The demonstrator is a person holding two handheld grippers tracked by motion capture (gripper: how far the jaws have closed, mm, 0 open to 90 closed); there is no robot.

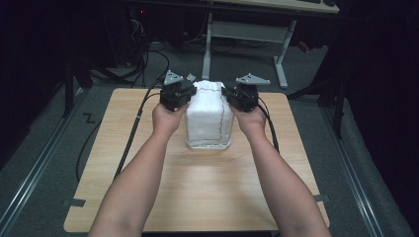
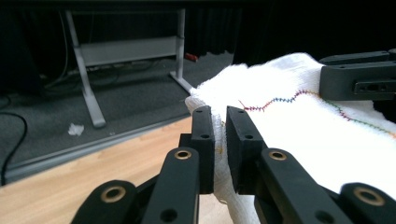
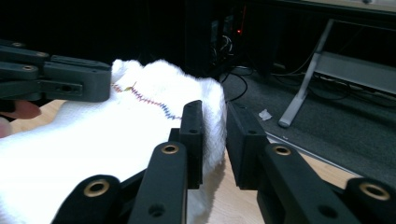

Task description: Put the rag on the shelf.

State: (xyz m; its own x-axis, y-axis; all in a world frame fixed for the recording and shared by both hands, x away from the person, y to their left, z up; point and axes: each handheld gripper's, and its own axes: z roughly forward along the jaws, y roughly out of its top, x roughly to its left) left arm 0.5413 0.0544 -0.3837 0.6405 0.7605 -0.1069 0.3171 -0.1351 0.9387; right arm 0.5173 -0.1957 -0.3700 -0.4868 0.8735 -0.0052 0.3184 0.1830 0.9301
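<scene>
A white cloth (image 1: 209, 112) with a multicoloured zigzag stitch line lies draped over a clear, box-like container (image 1: 208, 144) that stands a little above the middle of the light wooden table (image 1: 197, 197), toward twelve o'clock in the high view. The left gripper (image 1: 184, 93) sits at the cloth's upper edge at about ten o'clock from the container; in the left gripper view its jaws stand narrow with a fold of the cloth's edge (image 2: 219, 140) pinched between the pads. The right gripper (image 1: 232, 96) is at the opposite upper edge, at about two o'clock from the container; in the right gripper view its jaws are also narrow, with the cloth's hem (image 3: 212, 126) lying against the left jaw and a small gap showing beside the right jaw, so the pads do not press from both sides. Each gripper shows as a dark bar across the cloth in the other's view. Both forearms come in from six o'clock, and black cables trail off the table toward the grey floor (image 1: 44, 148). A white desk frame (image 1: 247, 34) stands beyond at twelve o'clock.
</scene>
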